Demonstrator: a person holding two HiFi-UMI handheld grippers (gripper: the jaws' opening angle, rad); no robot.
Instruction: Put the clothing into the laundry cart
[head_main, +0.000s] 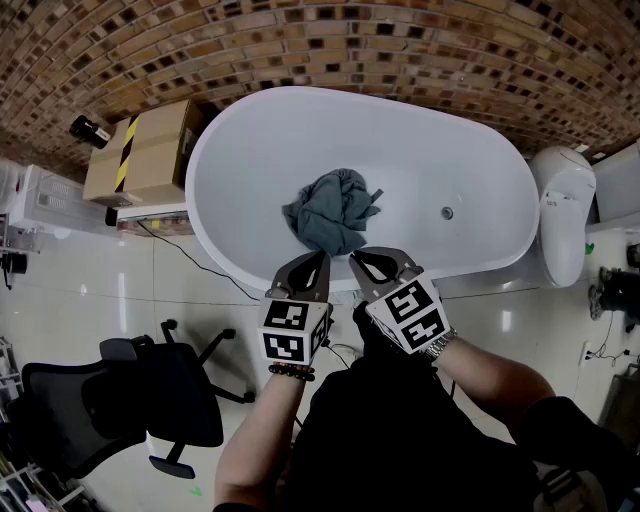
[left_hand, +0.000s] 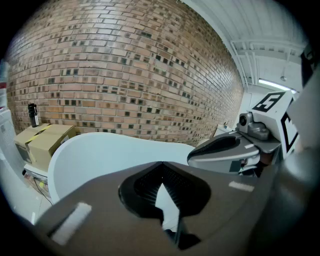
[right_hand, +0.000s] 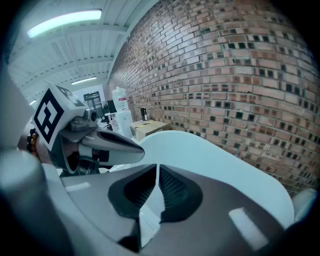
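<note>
The crumpled grey-blue clothing (head_main: 332, 210) is lying in the middle of the white bathtub (head_main: 450, 150). Both grippers are hovering side by side at its near rim, just short of the heap. To begin well, I judge one gripper should be spreading its jaws before reaching over the rim, then biting a thick fold near the top. The left gripper (head_main: 323, 256) is keeping its jaws pressed together on nothing. The right gripper (head_main: 354, 257) is likewise closed and empty. No laundry cart is showing.
</note>
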